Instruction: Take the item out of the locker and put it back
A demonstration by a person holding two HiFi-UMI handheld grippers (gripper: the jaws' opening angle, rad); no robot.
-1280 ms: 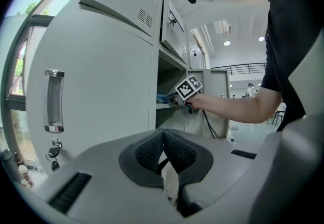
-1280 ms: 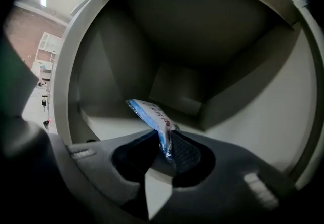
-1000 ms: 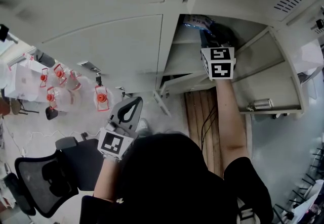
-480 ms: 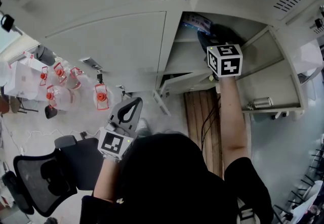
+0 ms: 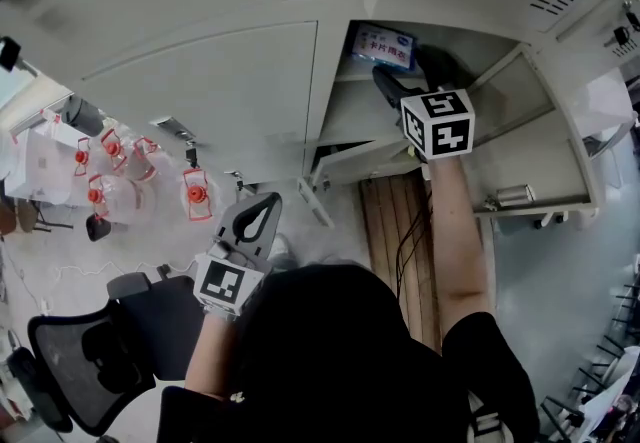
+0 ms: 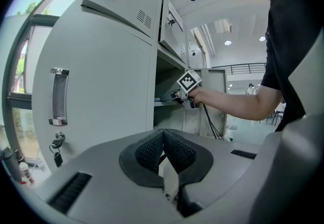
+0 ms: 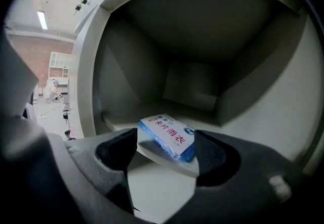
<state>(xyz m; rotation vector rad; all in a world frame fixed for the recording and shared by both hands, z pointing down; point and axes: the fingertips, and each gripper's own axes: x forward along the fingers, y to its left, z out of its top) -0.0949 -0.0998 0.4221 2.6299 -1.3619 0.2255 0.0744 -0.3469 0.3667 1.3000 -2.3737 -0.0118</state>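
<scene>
Right gripper view, right gripper (image 7: 165, 148), jaws just opened, blue packet (image 7: 167, 134) between

I log matt grey painted metal on the locker (image 5: 230, 81), glossy blue plastic film on the packet (image 7: 167, 136), polished metal door handle (image 6: 59, 95), ribbed matt black pads (image 6: 149, 153) on my left gripper (image 6: 163, 137), bare wood planks (image 5: 395, 221).

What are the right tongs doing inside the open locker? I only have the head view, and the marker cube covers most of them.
Observer: The right gripper view shows the right tongs standing apart, having just been opening. The blue packet lies on the shelf between them, not gripped.
Operator: And the left tongs?
Observer: The left gripper view shows the left tongs closed together with nothing between them.
</scene>
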